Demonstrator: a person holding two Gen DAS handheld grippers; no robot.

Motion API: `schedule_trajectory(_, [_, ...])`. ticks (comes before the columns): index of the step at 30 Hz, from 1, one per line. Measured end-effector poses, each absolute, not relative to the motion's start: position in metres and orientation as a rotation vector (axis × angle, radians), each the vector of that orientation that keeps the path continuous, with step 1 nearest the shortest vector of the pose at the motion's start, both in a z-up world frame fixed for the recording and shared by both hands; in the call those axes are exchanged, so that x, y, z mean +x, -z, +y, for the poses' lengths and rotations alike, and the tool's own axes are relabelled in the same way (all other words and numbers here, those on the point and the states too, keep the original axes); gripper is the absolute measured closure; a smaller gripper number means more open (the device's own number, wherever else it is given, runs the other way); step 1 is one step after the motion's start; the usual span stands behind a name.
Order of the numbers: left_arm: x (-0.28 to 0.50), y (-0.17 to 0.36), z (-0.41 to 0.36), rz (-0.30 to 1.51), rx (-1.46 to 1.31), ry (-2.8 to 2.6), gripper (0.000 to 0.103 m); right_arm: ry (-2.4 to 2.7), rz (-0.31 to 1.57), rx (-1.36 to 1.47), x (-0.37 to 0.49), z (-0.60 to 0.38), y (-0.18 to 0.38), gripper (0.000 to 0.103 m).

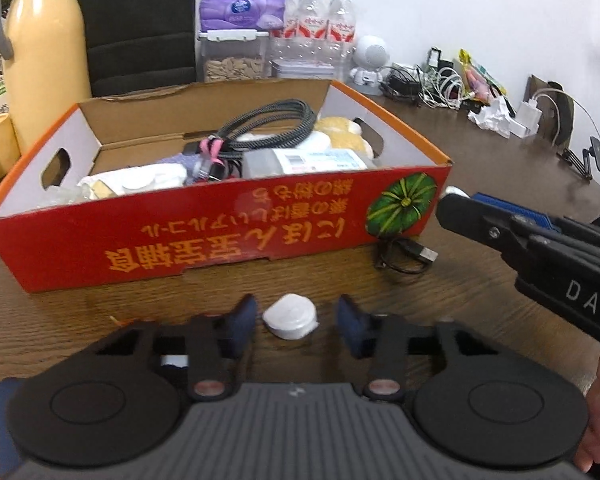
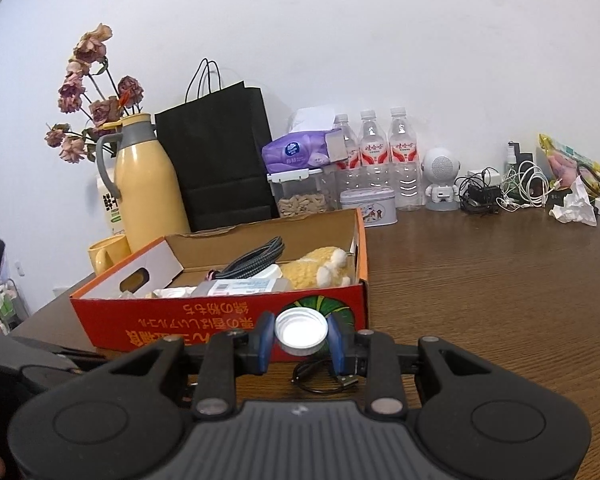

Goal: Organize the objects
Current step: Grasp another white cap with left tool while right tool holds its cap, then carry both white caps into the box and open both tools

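Right hand-held gripper [image 2: 301,338] near box [image 2: 220,320] edge.

left claw [image 1: 296,316]: black arms, blue pads | right claw [image 2: 301,338]: same, white lettering, perhaps "DAS"

R claw [image 2: 301,334] | clamps white cap [image 2: 301,331] | red box [image 2: 204,320] behind
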State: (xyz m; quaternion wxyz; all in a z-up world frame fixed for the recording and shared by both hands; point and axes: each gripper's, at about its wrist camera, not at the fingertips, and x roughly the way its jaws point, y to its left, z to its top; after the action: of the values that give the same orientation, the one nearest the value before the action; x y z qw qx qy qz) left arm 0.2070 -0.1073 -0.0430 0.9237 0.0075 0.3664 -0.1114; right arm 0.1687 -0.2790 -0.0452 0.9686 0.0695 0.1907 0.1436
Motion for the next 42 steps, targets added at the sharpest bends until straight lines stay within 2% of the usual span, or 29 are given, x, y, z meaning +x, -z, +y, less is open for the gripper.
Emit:
schedule_trajectory(1, [0.207, 0.045, -0.108, 0.754, 0.015, 0.234, 0.073, -0.291, 0.386, 0.138, 0.169, -0.278, 0.045, 0.076])
schedule_trajectory(18, [0.194, 0.03, -0.1, 0.667, -0.005, 0.264, 0.073, -0.274, 0.4, 0.106, 0.171, -0.271, 0.049, 0.076])
schedule_trajectory(24, [0.184, 0.008, -0.091, 0.572, -0.014, 0.262, 0.073, -0.27, 0.388, 0.073, 0.169, -0.265, 0.048, 0.076])
schedule_trajectory(33, [0.197, -0.039, -0.055, 0.435, -0.042, 0.165, 0.073, -0.326, 0.322, -0.014, 0.173, -0.232, 0.014, 0.076])
schedule_trajectory(42, [0.233, -0.064, -0.024, 0.387, -0.087, 0.096, 0.073, -0.349, 0.282, -0.059, 0.217, -0.181, -0.019, 0.076])
